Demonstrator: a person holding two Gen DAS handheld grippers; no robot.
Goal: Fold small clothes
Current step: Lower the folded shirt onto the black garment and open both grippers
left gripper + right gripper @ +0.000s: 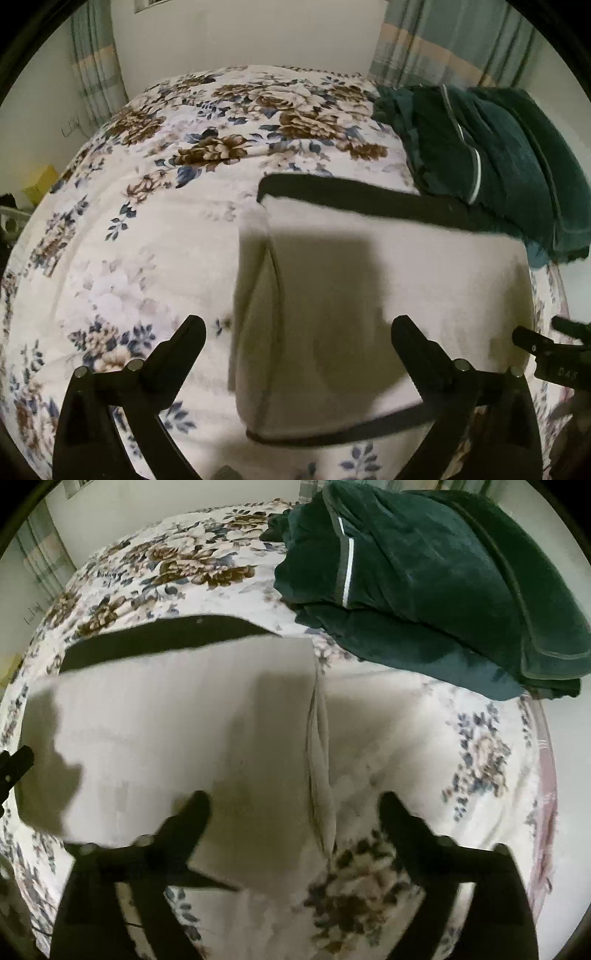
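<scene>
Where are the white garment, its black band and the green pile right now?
white garment [369, 295]: left wrist view, flat middle of the cloth.
black band [351, 192]: left wrist view, dark strip along the far edge.
green pile [424, 572]: right wrist view, top of the folded stack.

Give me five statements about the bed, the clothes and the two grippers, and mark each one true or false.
1. The white garment with the black waistband lies on the floral bedspread. True.
2. The left gripper is shut on the garment. False: its jaws stand wide open above it, holding nothing.
3. A dark green pile of cloth lies at the far right of the bed. True.
4. The right gripper is open. True.
5. The green pile covers the white garment completely. False: the white garment lies almost wholly uncovered in front of the pile.
</scene>
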